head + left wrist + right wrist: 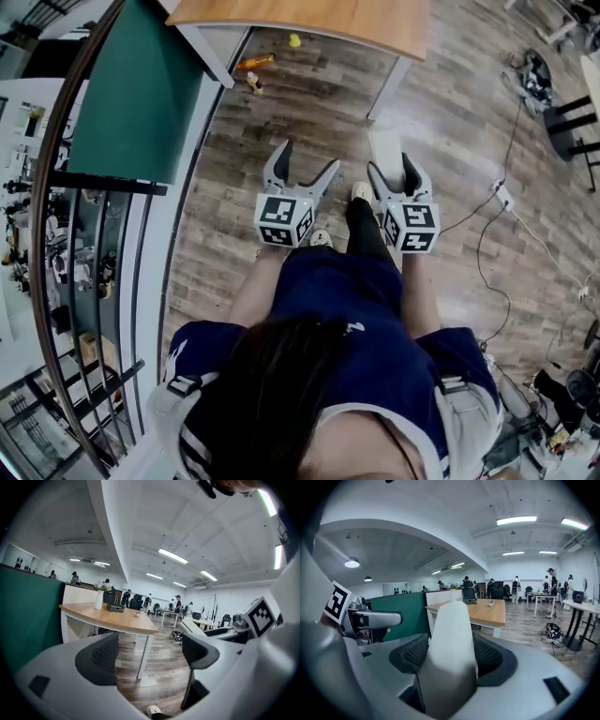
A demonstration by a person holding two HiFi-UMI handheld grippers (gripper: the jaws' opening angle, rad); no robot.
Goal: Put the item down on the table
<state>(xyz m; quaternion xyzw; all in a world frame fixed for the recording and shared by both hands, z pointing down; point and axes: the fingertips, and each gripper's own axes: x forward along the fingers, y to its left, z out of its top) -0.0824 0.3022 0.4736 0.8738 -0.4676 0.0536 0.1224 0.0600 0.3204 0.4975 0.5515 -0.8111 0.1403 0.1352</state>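
My right gripper [392,167] is shut on a smooth white item [385,150] with a rounded top. It fills the gap between the dark ribbed pads [490,656] and stands up out of the right gripper [452,658] as the white item [451,639]. My left gripper [307,157] is open and holds nothing. Only floor shows between its pads [99,659] in the left gripper [150,654] view. Both grippers hang at waist height over the plank floor, short of the wooden table [309,21]. The same table [117,617] lies ahead on the left and appears again as the table [490,612] beyond the item.
A white vase [98,599] and a black box [115,607] stand on the table. A bottle [253,82], an orange thing [255,63] and a yellow thing [294,40] lie on the floor beneath it. A green partition [131,94] stands left. Cables [506,202] trail right.
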